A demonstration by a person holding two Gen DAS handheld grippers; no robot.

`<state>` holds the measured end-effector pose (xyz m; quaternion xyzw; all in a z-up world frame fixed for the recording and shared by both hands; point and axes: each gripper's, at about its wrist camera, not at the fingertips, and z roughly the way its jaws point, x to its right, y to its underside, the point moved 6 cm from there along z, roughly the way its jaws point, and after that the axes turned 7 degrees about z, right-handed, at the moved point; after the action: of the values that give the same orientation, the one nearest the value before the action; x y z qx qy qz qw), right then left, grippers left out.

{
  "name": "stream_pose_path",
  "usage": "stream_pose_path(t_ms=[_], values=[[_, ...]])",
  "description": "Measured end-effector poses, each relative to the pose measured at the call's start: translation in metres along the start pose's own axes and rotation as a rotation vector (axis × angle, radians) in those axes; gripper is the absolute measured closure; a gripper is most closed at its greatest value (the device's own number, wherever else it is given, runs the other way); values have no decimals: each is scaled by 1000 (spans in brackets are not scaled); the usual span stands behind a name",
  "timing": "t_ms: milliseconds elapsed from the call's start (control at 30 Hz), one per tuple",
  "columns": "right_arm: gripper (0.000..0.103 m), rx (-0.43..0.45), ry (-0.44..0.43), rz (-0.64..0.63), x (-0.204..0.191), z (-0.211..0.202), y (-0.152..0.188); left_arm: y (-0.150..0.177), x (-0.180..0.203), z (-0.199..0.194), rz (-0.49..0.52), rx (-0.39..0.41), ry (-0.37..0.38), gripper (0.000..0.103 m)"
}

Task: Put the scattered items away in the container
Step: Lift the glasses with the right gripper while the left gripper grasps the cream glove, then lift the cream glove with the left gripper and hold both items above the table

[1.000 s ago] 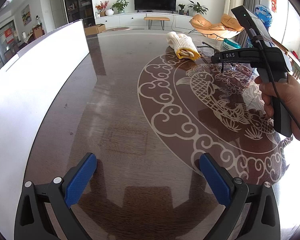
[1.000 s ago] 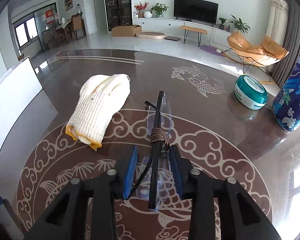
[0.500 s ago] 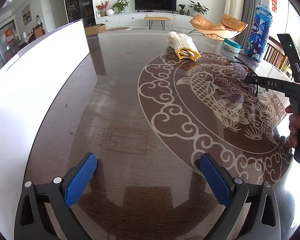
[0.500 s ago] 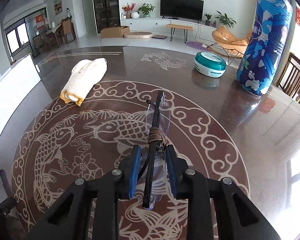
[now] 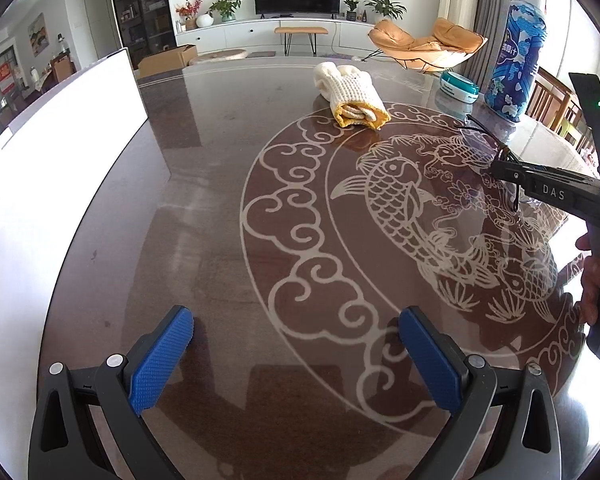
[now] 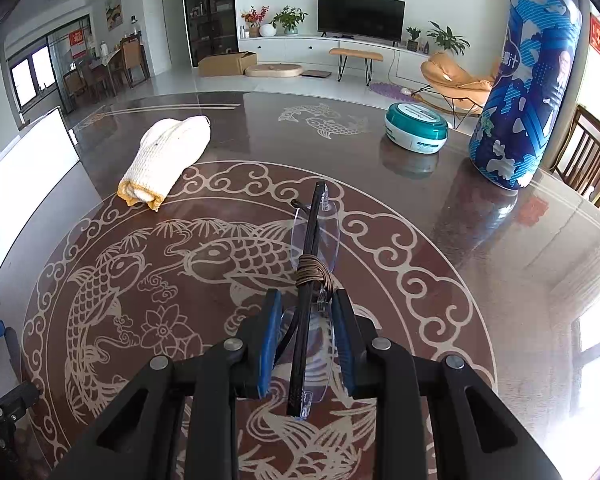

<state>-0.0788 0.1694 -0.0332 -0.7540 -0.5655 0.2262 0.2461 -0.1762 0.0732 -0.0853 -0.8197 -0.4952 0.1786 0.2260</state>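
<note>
My right gripper [image 6: 306, 340] had its fingers clamped on a pair of folded glasses [image 6: 310, 264], lifted clear above the patterned tabletop [image 6: 440, 216]. My left gripper [image 5: 296, 360] hung over bare tabletop with fingers spread wide, gripping nothing. A rolled glove [image 6: 166, 158] lay on the tabletop beyond, a teal tin [image 6: 416, 128] and blue canister [image 6: 524, 80] to the right. The white container [image 5: 56, 152] stood at the left.

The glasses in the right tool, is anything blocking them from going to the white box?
Nothing visible does. The glasses are held above the table; the glove lies off to the side of the way to the white box.
</note>
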Motion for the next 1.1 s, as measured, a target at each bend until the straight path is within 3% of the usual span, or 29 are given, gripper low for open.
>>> stream_pose_path(t_ms=[300, 600, 933, 1000, 1067, 1100], values=[[76, 0, -1, 0, 0, 0, 0, -81, 6, 53, -29, -2, -20, 0], [76, 0, -2, 1, 1, 0, 0, -139, 28, 90, 18, -4, 12, 0], [76, 1, 7, -6, -3, 1, -1, -194, 18, 128, -22, -49, -7, 0], [76, 2, 13, -9, -4, 1, -1, -198, 19, 126, -1, -29, 1, 13], [76, 4, 19, -14, -5, 1, 0, -196, 20, 118, 20, 9, 9, 52], [76, 5, 22, -16, -5, 0, 0, -193, 20, 115, 27, 19, 14, 56]])
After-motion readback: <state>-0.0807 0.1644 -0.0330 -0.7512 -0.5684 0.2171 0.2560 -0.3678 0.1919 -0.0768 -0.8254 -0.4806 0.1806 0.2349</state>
